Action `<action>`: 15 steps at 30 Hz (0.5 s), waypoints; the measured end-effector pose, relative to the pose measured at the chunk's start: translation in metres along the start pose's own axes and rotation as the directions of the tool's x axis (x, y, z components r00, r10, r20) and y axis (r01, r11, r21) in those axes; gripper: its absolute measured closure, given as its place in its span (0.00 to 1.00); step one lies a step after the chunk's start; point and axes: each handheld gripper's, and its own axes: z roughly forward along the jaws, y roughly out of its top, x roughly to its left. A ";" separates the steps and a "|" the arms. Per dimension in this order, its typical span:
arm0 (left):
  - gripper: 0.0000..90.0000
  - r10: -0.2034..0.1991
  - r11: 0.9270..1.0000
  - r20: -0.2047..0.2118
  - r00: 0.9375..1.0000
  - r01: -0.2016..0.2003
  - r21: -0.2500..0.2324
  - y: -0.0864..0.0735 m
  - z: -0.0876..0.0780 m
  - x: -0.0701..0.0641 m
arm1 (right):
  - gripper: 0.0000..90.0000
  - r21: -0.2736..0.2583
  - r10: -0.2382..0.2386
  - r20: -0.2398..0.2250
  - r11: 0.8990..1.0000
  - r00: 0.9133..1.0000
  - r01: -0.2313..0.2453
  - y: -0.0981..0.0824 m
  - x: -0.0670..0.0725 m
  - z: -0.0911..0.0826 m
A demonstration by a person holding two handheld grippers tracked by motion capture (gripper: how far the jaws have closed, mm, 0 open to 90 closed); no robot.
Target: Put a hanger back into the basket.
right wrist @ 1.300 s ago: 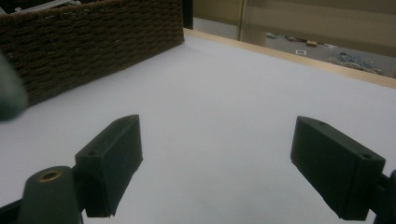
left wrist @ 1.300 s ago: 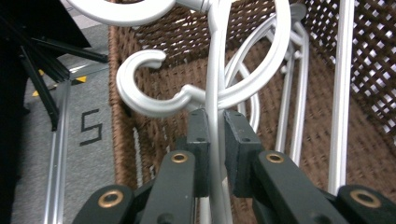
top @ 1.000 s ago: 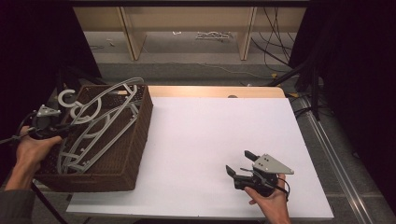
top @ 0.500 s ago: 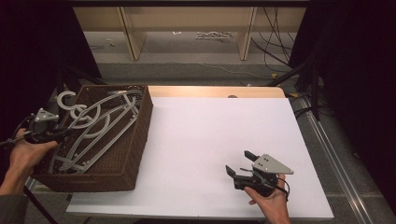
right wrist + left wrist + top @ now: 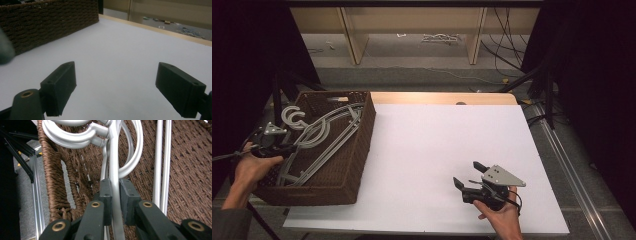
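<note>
Two hand-held grippers work at a white table (image 5: 427, 150), seen from above. At far left, the left hand (image 5: 249, 170) comes in from the bottom edge with the forearm angled up and slightly right, wrist beside the near left corner of a brown woven basket (image 5: 343, 175). Its left gripper (image 5: 287, 148) points level and to the right over the basket rim, jaws clamped on the shaft of a grey plastic hanger (image 5: 319, 142); in the left gripper view the two dark pads (image 5: 106, 195) press on either side of that pale shaft (image 5: 115, 195), with the hook loops above and the basket weave (image 5: 190, 170) behind. Several hangers lie stacked in the basket, their hooks reaching over its left rim. At lower right, the right hand (image 5: 502, 220) rests low on the table, well apart from the basket, its right gripper (image 5: 468, 175) pointing up and left, jaws spread wide with nothing between them (image 5: 116, 87). No legible writing or brand is visible.
</note>
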 end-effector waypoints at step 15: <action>0.54 -0.148 0.985 -0.042 0.988 0.143 -0.097 0.011 0.002 -0.007 | 0.20 -0.004 0.001 -0.001 1.000 1.000 -0.001 0.000 0.000 0.000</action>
